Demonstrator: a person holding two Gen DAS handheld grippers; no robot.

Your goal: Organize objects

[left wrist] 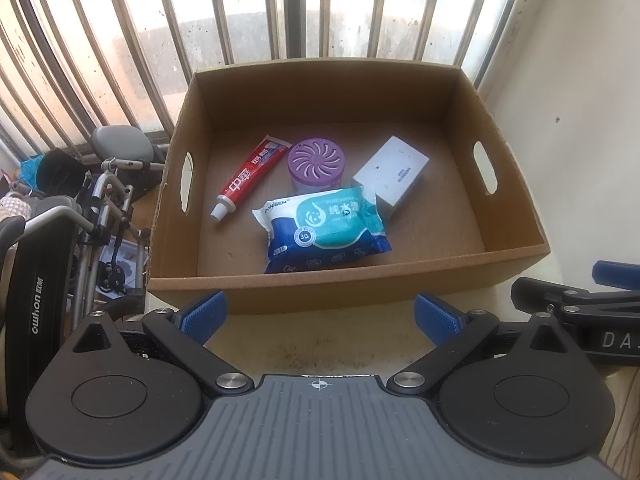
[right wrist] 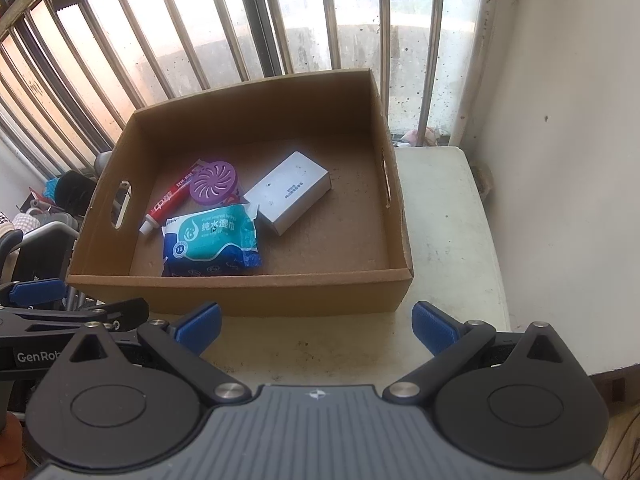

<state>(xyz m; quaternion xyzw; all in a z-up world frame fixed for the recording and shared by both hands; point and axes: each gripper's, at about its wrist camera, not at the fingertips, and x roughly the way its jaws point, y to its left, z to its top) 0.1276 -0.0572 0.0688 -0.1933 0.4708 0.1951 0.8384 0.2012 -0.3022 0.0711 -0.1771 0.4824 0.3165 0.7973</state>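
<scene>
- Now the left gripper [left wrist: 320, 318] and the right gripper [right wrist: 316, 326] both stand wide apart and hold nothing, near the cardboard box [left wrist: 516, 256].
- Inside the box lie a toothpaste tube [left wrist: 248, 178], a purple air freshener [left wrist: 316, 160], a white box [left wrist: 394, 174] and a wet wipes pack [left wrist: 324, 232], close together left of centre.
- The box sits on a white table [right wrist: 448, 216].

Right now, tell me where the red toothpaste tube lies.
The red toothpaste tube lies flat inside the brown cardboard box, on its left side in both views, beside the purple round air freshener, cap toward the near wall.
</scene>
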